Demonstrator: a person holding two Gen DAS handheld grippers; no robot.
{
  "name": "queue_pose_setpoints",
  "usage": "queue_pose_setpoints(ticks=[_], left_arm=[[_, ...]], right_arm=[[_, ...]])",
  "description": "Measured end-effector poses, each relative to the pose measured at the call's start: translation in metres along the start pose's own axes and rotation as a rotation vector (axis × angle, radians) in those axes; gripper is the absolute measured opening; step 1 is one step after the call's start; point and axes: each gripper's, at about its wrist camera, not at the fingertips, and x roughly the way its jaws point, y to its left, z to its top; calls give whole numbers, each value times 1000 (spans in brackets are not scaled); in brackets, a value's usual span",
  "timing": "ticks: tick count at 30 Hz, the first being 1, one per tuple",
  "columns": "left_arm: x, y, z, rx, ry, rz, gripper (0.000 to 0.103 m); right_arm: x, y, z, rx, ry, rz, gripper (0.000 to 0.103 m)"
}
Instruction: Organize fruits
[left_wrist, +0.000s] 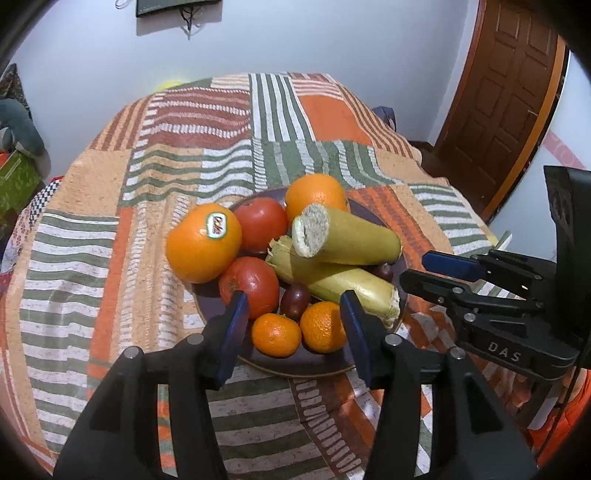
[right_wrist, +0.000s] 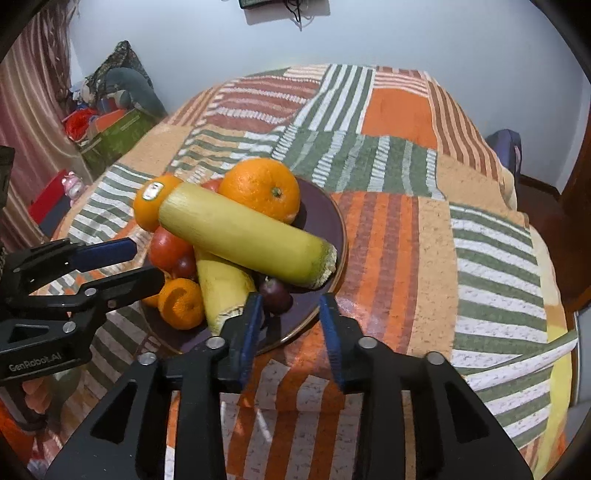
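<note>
A dark purple plate (left_wrist: 295, 363) (right_wrist: 325, 218) holds a pile of produce: two big oranges (left_wrist: 203, 243) (right_wrist: 260, 188), two red tomatoes (left_wrist: 251, 286), two small mandarins (left_wrist: 276, 335) (right_wrist: 181, 302), small dark plums (left_wrist: 294, 300) (right_wrist: 275, 293) and two yellow-green husked corn cobs (left_wrist: 347, 236) (right_wrist: 243, 236), one lying across the other. My left gripper (left_wrist: 293, 308) is open and empty just above the plate's near edge, by the mandarins. My right gripper (right_wrist: 290, 306) is open and empty at the plate's near right edge, by a plum.
The plate sits on a patchwork cloth (left_wrist: 207, 155) of orange, green and white stripes over a table. A wooden door (left_wrist: 502, 92) is at the right. Boxes and clutter (right_wrist: 110, 125) lie beyond the table's left side. The wall is behind.
</note>
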Motion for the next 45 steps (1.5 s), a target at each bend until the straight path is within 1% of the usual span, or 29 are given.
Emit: queue_pose_setpoints(ticks=[2, 6, 9, 15, 17, 20, 23, 27, 29, 33, 35, 37, 38, 39, 40, 42, 44, 45], left_arm=[[-11, 1, 2, -11, -25, 5, 51], [-45, -2, 6, -18, -101, 23, 51], [-80, -8, 10, -19, -176, 26, 51], [-161, -24, 8, -17, -338, 15, 51], [-192, -32, 3, -2, -404, 24, 51], [-232, -45, -7, 20, -484, 33, 51], [-265, -54, -17, 28, -541, 32, 51], [-298, -64, -31, 29, -608, 47, 51], [-311, -68, -38, 29, -638, 58, 60], [-330, -71, -49, 20, -676, 64, 69], [-337, -71, -54, 15, -685, 64, 76], [-343, -72, -58, 12, -695, 71, 84], [-343, -73, -60, 13, -701, 75, 87], [-345, -74, -62, 14, -706, 80, 89], [-347, -74, -64, 17, -711, 85, 90], [-350, -76, -67, 21, -713, 91, 92], [-351, -76, -69, 18, -715, 93, 99], [-354, -77, -72, 16, -720, 95, 99]], right_arm=[[-8, 2, 2, -1, -18, 0, 33], [-35, 7, 7, -1, -73, -13, 33], [-62, 13, 10, -8, -121, -11, 33], [-135, 35, 12, -38, -261, -29, 33], [-162, 42, 10, -43, -316, -26, 33], [-199, 55, 4, -51, -403, -14, 33], [-230, 68, -4, -62, -474, -2, 33], [-264, 86, -17, -79, -563, 3, 33], [-276, 94, -24, -86, -599, 9, 34], [-294, 103, -36, -95, -664, -2, 49], [-299, 106, -39, -97, -691, -11, 57], [-301, 108, -41, -99, -715, -31, 70], [-302, 109, -42, -99, -728, -43, 73], [-303, 111, -43, -98, -736, -50, 78], [-302, 111, -43, -96, -743, -53, 81], [-302, 112, -44, -93, -744, -54, 84], [-303, 115, -46, -90, -742, -58, 88], [-303, 116, -47, -89, -743, -62, 91]])
